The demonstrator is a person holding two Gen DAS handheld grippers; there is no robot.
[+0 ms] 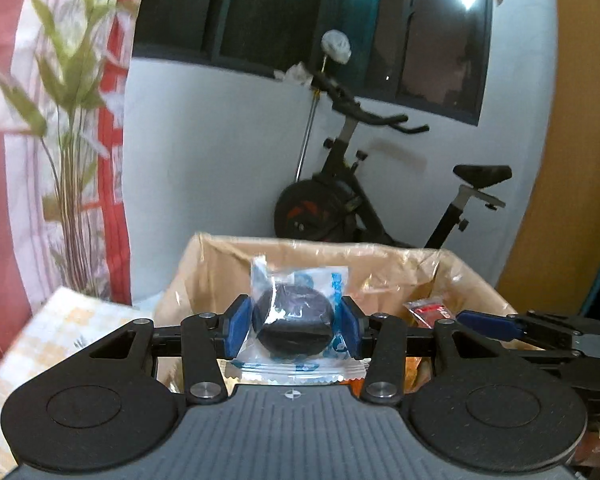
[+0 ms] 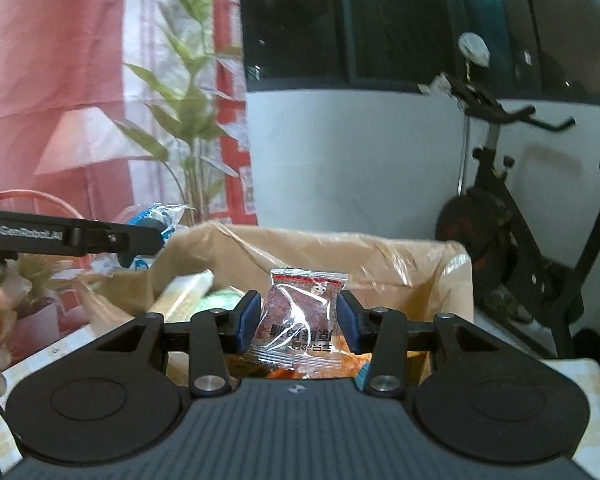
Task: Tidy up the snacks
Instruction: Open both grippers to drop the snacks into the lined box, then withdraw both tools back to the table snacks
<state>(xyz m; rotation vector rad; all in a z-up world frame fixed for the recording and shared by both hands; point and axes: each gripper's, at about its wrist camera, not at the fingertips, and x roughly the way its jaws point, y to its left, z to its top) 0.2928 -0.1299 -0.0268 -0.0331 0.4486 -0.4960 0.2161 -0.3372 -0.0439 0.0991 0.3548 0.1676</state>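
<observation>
Nearest to you, your left gripper (image 1: 294, 326) pinches a clear wrapper with blue print holding a dark round cookie (image 1: 294, 320); both blue pads press its sides, and the packet's crimped lower edge hangs below the fingers. The blue print on it is too blurred to read. Your right gripper (image 2: 296, 320) pinches a small clear packet with red trim (image 2: 300, 316), which holds a reddish-brown snack. It carries a little cartoon face and a line of Chinese characters, seen upside down and too small to read with certainty.

Both packets sit over the open cardboard box (image 1: 220, 268), which is lined with clear plastic film (image 2: 380, 260). Inside, the right wrist view shows a pale, long wrapped roll (image 2: 186, 294) leaning toward the box's left wall, something greenish beside it, and orange wrappers (image 2: 340, 344) low down, mostly hidden behind your gripper. You cannot tell what those snacks are.

In the right wrist view, the left gripper's black arm enters from the left edge, marked in white letters that look like "GenRobot.AI". In the left wrist view, the right gripper's blue fingertip and red-trimmed packet show at the right, partly cut off.

The box rests on a cloth with a pale orange check pattern (image 1: 60, 320). Beyond stand a leafy green plant (image 1: 72, 128), a red and white curtain (image 1: 4, 200), a white wall, a black exercise bike (image 1: 360, 200) and a dark window (image 1: 300, 20).
</observation>
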